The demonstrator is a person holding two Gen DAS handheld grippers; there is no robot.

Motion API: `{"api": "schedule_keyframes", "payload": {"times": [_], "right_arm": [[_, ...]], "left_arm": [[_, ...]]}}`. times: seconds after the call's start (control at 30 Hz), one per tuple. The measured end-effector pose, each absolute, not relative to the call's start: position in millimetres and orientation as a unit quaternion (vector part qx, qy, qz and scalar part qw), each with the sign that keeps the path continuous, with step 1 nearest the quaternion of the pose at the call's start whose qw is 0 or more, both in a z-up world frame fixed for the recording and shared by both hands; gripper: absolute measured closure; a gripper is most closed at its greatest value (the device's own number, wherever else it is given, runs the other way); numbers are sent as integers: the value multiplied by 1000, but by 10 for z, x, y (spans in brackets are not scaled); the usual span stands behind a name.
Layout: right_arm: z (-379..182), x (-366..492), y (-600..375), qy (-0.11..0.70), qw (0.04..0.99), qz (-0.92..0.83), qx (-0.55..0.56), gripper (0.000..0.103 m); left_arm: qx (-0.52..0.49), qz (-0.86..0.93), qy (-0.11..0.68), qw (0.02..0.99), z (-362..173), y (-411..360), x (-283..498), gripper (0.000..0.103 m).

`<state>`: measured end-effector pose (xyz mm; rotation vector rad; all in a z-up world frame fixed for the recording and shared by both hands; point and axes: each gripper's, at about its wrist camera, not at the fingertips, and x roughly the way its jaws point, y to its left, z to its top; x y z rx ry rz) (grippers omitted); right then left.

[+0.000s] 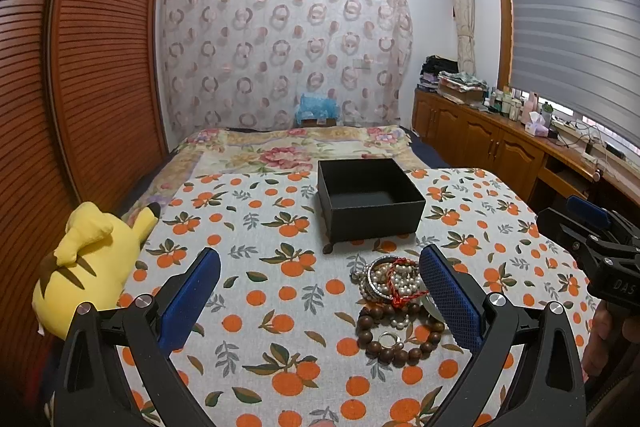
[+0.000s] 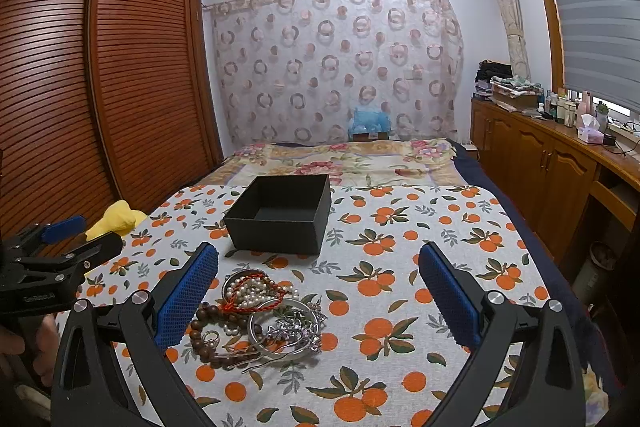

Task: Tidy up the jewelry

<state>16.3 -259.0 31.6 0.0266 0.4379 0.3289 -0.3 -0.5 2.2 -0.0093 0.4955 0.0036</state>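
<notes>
A heap of jewelry (image 1: pixel 394 301) lies on the orange-print cloth: pearl strands, a red cord, a brown wooden bead bracelet (image 1: pixel 384 341), silver bangles (image 2: pixel 280 327) and a small ring. The heap (image 2: pixel 260 315) sits just in front of an open, empty black box (image 1: pixel 370 203) (image 2: pixel 280 217). My left gripper (image 1: pixel 320 299) hovers above the cloth, open, with the heap by its right finger. My right gripper (image 2: pixel 318 299) is open too, the heap lying beside its left finger. Nothing is held by either one.
A yellow plush toy (image 1: pixel 86 263) lies at the cloth's left edge. Behind the box spreads a floral bedspread (image 2: pixel 348 159). A slatted wooden wardrobe (image 1: pixel 80 67) stands on the left, and a wooden cabinet (image 2: pixel 552 163) with bottles and a tissue box runs along the right.
</notes>
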Motion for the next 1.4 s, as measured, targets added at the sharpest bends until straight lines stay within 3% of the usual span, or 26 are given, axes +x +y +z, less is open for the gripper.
{"api": "schedule_keyframes", "payload": {"times": [1.4], "right_arm": [[333, 142, -2572, 215, 963, 164, 14, 2]], "left_arm": [[-5, 1, 245, 969, 19, -15, -7, 6]]}}
